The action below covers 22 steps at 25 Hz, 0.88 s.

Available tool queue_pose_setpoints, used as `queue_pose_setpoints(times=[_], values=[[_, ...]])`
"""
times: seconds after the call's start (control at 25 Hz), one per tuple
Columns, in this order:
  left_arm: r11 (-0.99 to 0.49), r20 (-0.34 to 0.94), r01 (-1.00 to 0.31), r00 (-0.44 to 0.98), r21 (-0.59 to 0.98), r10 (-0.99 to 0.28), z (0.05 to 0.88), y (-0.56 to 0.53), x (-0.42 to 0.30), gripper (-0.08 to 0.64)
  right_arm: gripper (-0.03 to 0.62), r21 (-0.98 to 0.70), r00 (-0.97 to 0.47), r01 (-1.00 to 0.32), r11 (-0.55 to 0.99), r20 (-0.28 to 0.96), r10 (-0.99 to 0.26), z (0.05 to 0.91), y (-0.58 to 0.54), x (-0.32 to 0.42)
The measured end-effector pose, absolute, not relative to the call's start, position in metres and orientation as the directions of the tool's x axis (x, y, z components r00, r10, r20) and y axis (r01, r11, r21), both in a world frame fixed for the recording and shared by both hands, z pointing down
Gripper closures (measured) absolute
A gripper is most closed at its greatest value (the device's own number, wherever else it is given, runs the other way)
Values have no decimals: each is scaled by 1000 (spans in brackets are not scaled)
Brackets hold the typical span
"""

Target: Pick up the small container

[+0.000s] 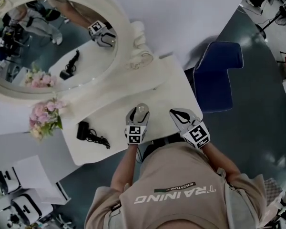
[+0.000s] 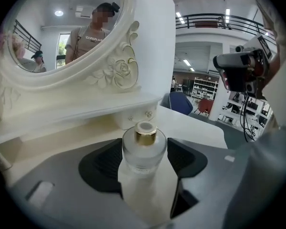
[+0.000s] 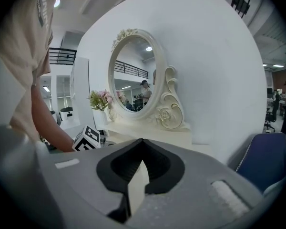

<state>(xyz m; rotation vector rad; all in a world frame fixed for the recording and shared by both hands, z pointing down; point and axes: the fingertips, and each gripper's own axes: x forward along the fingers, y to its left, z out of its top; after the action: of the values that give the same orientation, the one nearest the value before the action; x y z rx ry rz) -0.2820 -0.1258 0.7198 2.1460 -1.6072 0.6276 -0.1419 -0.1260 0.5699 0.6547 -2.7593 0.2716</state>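
Grasp stage, judging by the layout: past the approach, short of the squeeze. Bottle [image 2: 144,147], frosted glass with a gold collar [image 2: 146,133], upright on the bench [image 1: 174,87], toward the near edge, well in front of the mirror [image 1: 124,37]. Sits squarely between the pads of the left claw [image 2: 145,160]. Left claw wide, one pad on each side of the glass body, apparently flanking without pressing; collar clear above both pads. Right claw [image 3: 140,151] pinched together at the tips, nothing in it, hovering just right of the left one, apart from the bottle.

Next, most likely: close the left claw on the glass body, below the shoulder and not on the collar. Calls for even contact on both sides, given the risk of a slip or twist on round, smooth glass under a skewed pinch. After that, a straight lift, bottle kept upright. No evident part for the right claw beyond staying clear.
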Motion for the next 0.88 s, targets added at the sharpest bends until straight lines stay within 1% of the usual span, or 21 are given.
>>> queue_pose_setpoints(times=[0.2, 0.48, 0.88], values=[[-303, 537, -953, 266, 20, -800, 727, -134, -279, 216, 589, -115, -852, -464, 878, 329, -407, 569, -133, -145], [-320, 516, -947, 287, 25, -807, 737, -146, -275, 202, 589, -113, -842, -475, 873, 347, -413, 572, -140, -142], [-341, 496, -940, 297, 3, -816, 741, -150, -272, 207, 589, -117, -824, -499, 858, 371, -429, 577, -140, -133]])
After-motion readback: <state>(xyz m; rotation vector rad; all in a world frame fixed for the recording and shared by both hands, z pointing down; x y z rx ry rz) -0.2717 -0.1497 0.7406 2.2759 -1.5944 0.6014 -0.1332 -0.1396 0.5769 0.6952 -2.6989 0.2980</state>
